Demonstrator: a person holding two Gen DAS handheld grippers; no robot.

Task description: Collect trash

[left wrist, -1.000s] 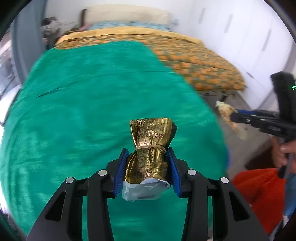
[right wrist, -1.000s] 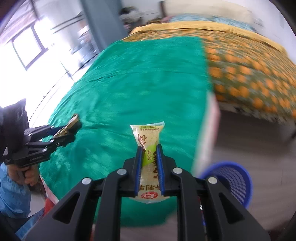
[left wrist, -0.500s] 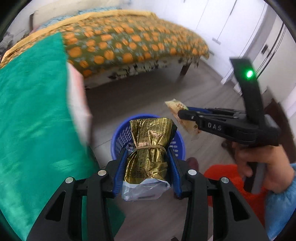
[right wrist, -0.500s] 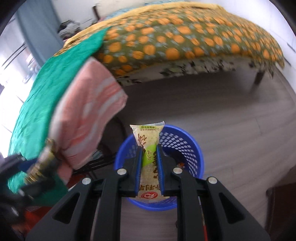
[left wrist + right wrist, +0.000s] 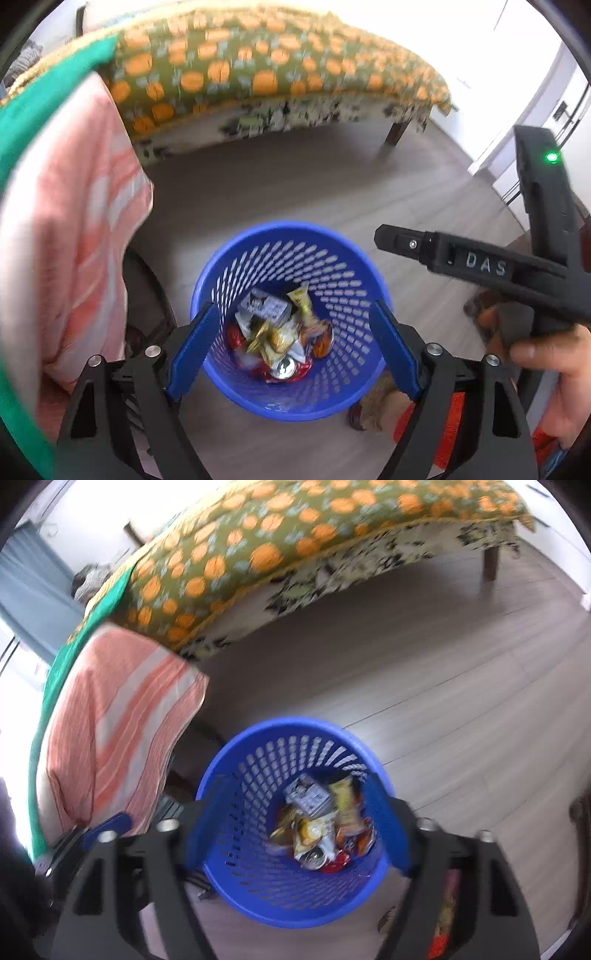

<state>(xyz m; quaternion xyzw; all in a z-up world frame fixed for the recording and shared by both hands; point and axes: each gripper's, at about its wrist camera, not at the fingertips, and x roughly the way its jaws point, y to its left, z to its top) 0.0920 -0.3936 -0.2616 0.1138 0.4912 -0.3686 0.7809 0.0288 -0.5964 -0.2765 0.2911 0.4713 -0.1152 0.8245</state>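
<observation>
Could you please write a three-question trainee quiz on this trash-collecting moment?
1. True or false: the left gripper is open.
2. The bin stands on: A) the bed, B) the floor, C) a chair.
3. Fill in: the right gripper holds ____.

Key: 1 true; 2 B; 3 nothing. Both hang open above the bin, and the wrappers lie inside.

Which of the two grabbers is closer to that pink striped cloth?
Left. The left gripper hangs right beside the pink striped cloth, over the blue basket; the right gripper is toward the basket's other side, farther off.
</observation>
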